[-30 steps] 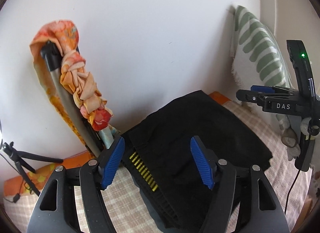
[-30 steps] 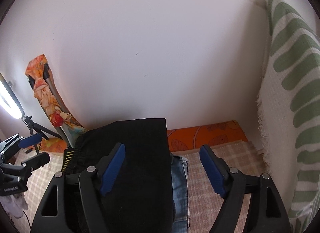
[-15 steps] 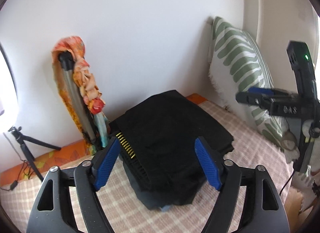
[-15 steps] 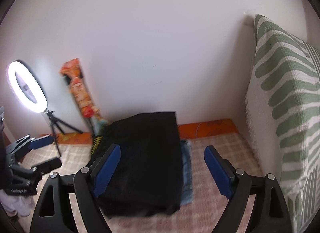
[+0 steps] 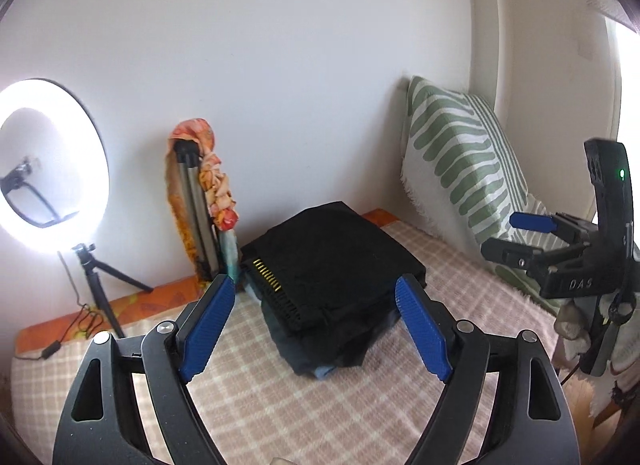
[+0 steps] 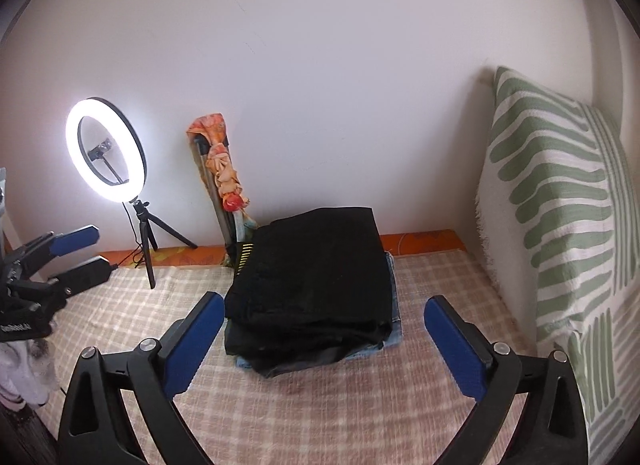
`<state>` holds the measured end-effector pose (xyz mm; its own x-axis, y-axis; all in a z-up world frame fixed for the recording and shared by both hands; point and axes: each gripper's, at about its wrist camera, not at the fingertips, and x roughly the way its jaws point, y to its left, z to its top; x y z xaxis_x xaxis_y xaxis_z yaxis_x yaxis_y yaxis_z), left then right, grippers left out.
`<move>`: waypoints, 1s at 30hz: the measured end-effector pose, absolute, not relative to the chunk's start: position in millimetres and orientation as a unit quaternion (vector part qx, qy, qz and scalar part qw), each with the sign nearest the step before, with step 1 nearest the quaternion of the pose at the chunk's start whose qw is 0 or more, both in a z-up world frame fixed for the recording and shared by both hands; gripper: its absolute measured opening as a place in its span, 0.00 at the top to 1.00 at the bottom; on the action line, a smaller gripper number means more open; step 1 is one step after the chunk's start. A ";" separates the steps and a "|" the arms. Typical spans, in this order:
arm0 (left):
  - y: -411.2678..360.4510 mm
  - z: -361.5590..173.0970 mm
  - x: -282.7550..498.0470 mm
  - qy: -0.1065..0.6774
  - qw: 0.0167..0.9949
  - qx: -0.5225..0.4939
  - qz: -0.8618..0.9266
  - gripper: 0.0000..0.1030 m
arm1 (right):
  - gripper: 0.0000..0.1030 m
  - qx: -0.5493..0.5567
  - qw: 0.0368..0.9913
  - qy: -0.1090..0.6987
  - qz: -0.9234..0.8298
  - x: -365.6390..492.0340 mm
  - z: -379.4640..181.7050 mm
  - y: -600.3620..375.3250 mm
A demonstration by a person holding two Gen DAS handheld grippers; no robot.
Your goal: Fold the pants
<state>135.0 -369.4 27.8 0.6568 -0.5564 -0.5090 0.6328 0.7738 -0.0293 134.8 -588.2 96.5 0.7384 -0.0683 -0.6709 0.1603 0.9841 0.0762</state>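
Your folded black pants (image 6: 316, 269) sit atop the clothes stack on the checked bed cover (image 6: 320, 405), so both grippers hang clear: left gripper (image 5: 316, 325) jaws spread and empty, right gripper (image 6: 320, 339) jaws opening, nothing between.

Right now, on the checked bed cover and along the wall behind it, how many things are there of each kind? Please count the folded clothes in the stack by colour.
Folded black garments: 2, perhaps more, layers are hard to separate
Folded blue jeans: 1
Ring light on tripod: 1
Folded stand wrapped in orange floral cloth: 1
Green-striped pillow: 1
Total: 6
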 end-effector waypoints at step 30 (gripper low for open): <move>-295.9 16.3 32.6 0.235 0.925 0.084 -0.286 0.01 | 0.00 0.073 0.929 0.339 -0.125 2.8 97.8 -499.7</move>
